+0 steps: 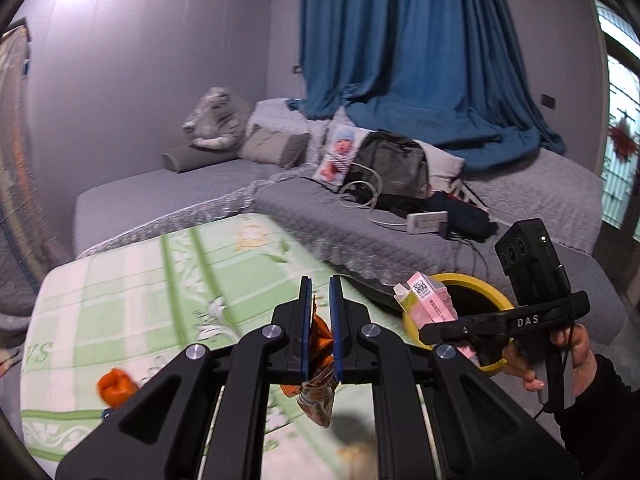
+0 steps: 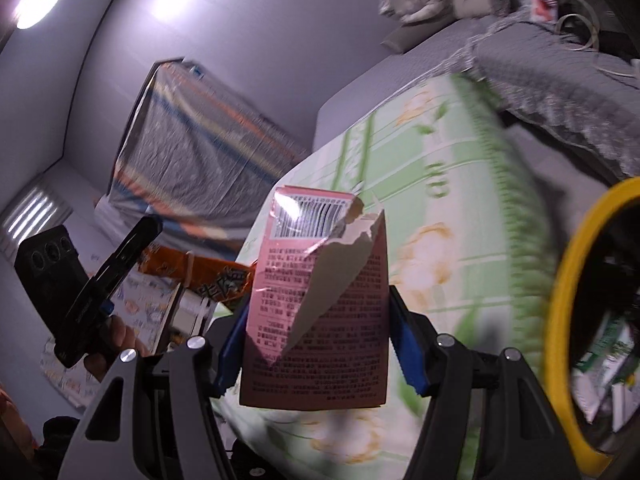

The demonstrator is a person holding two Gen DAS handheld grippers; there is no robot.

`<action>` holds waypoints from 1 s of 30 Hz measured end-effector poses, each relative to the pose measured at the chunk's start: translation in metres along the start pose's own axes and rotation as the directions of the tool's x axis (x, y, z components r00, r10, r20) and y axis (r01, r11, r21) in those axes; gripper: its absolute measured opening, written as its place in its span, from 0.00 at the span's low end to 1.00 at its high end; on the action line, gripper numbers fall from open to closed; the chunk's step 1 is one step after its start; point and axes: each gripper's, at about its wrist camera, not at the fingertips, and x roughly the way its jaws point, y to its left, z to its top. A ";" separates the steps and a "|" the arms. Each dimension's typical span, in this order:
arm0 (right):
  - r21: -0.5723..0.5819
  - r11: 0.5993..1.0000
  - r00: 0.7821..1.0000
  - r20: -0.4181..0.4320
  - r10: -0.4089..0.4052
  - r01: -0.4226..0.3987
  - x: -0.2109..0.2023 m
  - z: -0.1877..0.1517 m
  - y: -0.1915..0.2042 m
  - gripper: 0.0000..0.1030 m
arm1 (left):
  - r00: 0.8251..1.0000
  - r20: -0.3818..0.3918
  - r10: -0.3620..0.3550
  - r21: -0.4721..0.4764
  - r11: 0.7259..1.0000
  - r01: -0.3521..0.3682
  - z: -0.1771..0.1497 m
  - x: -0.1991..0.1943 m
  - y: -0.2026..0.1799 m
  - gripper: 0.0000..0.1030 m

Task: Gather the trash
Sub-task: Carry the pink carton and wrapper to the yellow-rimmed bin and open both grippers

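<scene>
My left gripper point(image 1: 320, 320) is shut on an orange snack wrapper point(image 1: 318, 392) that hangs below its blue pads, above the green floral table point(image 1: 132, 288). My right gripper point(image 2: 316, 332) is shut on a torn pink carton point(image 2: 320, 312) with a barcode. In the left wrist view the right gripper point(image 1: 444, 322) holds that pink carton point(image 1: 428, 300) at the rim of the yellow-rimmed bin point(image 1: 492, 292). The bin's yellow rim point(image 2: 568, 280) is at the right of the right wrist view, with trash inside. The wrapper also shows there point(image 2: 208, 276), held in the left gripper point(image 2: 132, 248).
A small orange piece point(image 1: 115, 386) lies on the table at the left. Behind is a grey bed point(image 1: 400, 236) with a black backpack point(image 1: 388, 164), cables, a charger, pillows and a blue curtain point(image 1: 400, 40). A plastic-wrapped cabinet point(image 2: 192, 144) stands by the wall.
</scene>
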 end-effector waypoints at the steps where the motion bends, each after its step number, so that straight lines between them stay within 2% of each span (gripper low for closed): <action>1: 0.013 1.000 1.000 0.024 -0.019 0.019 -0.011 0.000 -0.009 0.58 | 1.000 -0.001 -0.020 0.012 1.000 0.020 0.003 0.007 -0.008 0.08; 5: 0.062 0.993 0.988 0.108 -0.112 0.105 -0.047 -0.003 -0.038 0.58 | 0.995 -0.009 -0.103 0.060 0.993 0.103 0.015 0.038 -0.046 0.08; 9: 0.147 0.971 0.958 0.186 -0.217 0.191 -0.084 -0.008 -0.069 0.58 | 0.982 -0.019 -0.190 0.091 0.977 0.191 0.025 0.070 -0.080 0.08; 10: 0.166 0.960 0.946 0.198 -0.259 0.228 -0.092 -0.010 -0.076 0.58 | 0.978 -0.020 -0.209 0.096 0.973 0.210 0.025 0.076 -0.088 0.08; 13: 0.219 0.923 0.908 0.210 -0.362 0.317 -0.108 -0.018 -0.095 0.58 | 0.962 -0.039 -0.271 0.108 0.956 0.273 0.030 0.108 -0.117 0.08; 18: 0.323 0.864 0.868 0.191 -0.459 0.386 -0.127 -0.034 -0.139 0.58 | 0.938 -0.107 -0.331 0.106 0.934 0.342 0.028 0.169 -0.158 0.09; 23: 0.395 0.825 0.853 0.164 -0.495 0.403 -0.140 -0.048 -0.175 0.60 | 0.932 -0.176 -0.317 0.066 0.941 0.333 0.014 0.219 -0.177 0.10; 24: 0.411 0.816 0.850 0.156 -0.503 0.407 -0.142 -0.049 -0.182 0.63 | 0.929 -0.190 -0.318 0.046 0.942 0.332 0.011 0.224 -0.176 0.17; 25: 0.427 0.803 0.843 0.149 -0.517 0.417 -0.144 -0.051 -0.187 0.65 | 0.927 -0.204 -0.315 0.019 0.945 0.325 0.009 0.229 -0.174 0.48; 26: 0.443 0.787 0.832 0.144 -0.536 0.431 -0.147 -0.053 -0.191 0.70 | 0.931 -0.205 -0.303 -0.001 0.951 0.309 0.007 0.231 -0.171 0.70; 27: 0.450 0.778 0.825 0.142 -0.547 0.439 -0.148 -0.055 -0.194 0.74 | 0.944 -0.177 -0.277 -0.037 0.961 0.275 0.005 0.229 -0.163 0.92; 30: 0.468 0.762 0.810 0.148 -0.567 0.448 -0.156 -0.059 -0.196 0.83 | 0.956 -0.144 -0.257 -0.070 0.966 0.249 0.004 0.220 -0.142 0.92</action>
